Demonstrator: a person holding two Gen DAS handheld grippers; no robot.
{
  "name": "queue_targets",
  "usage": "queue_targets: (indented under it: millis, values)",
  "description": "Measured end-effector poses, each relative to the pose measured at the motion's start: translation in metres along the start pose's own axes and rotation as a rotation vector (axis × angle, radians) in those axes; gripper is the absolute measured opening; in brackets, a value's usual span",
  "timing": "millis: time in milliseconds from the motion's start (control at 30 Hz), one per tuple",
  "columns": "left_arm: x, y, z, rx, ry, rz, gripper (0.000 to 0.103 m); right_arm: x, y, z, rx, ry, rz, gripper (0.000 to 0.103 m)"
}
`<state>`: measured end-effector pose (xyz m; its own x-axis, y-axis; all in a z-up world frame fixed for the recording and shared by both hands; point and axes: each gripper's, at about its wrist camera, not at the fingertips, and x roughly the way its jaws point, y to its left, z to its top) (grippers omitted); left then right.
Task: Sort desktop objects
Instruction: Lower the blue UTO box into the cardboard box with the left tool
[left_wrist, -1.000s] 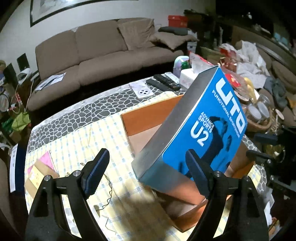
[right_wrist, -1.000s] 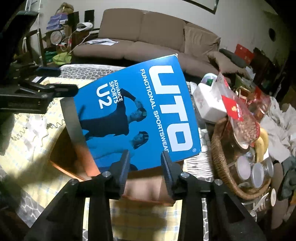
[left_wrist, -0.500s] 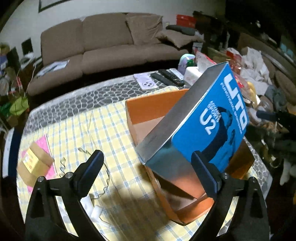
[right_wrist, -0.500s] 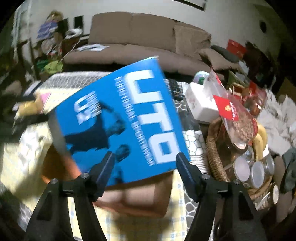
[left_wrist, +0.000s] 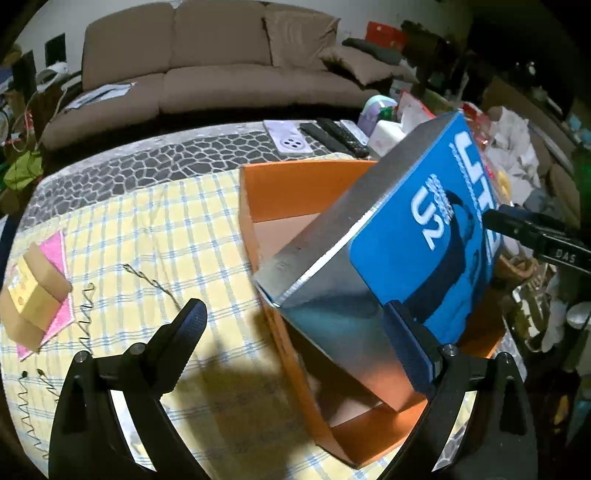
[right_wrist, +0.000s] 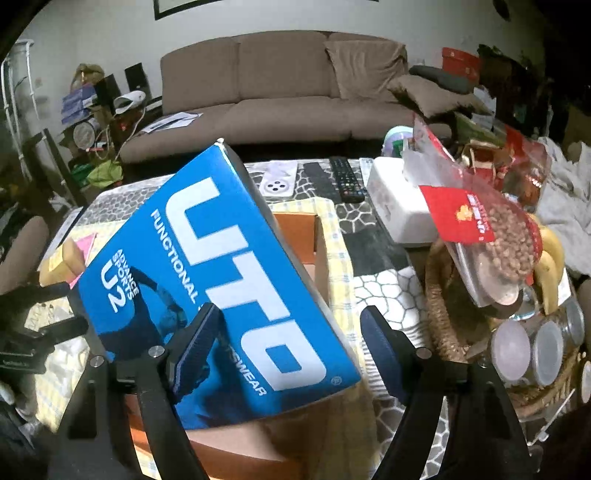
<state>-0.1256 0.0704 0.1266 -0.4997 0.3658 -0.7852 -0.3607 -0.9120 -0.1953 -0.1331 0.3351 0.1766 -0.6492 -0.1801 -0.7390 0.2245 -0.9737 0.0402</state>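
1. Both pairs of fingers spread wide, nothing pinched. Left gripper (left_wrist: 295, 343) low at the near-left of the orange tray (left_wrist: 295, 188); right gripper (right_wrist: 291, 339) near the blue box (right_wrist: 221, 280), on its printed face side.
2. Blue box unheld: tilted, lower end inside the orange tray, upper end leaning out over the tray's right side.
3. Risk (judgement): box looks unsettled; it could slide or topple flat, or tip out over the rim, if either gripper nudges it in passing.
4. Left wrist view: silver side of the box sits between the fingers, nearer the right one; contact cannot be told.
5. Right wrist view: left finger overlaps the blue face; the box's corner ends between the fingers.
6. Small cardboard boxes (left_wrist: 31, 295) on the checked cloth (left_wrist: 147, 229), far left, not yet sorted.
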Motion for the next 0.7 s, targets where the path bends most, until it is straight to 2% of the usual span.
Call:
queue_targets:
  millis: [200, 333, 500, 700]
  values:
    - [0.003, -0.010, 0.003, 0.022, 0.006, -0.004, 0.087, 0.003, -0.014, 0.004, 0.019, -0.003, 0.029, 0.083]
    - [0.005, -0.011, 0.006, 0.012, 0.011, -0.016, 0.082, 0.010, -0.020, 0.008, 0.024, 0.027, 0.075, 0.083]
    - [0.007, -0.014, 0.006, 0.011, 0.016, -0.020, 0.081, 0.012, -0.024, 0.014, 0.000, 0.028, 0.050, 0.084]
    - [0.010, -0.015, 0.009, -0.006, 0.028, -0.056, 0.081, 0.020, -0.024, 0.013, -0.008, 0.087, 0.116, 0.085]
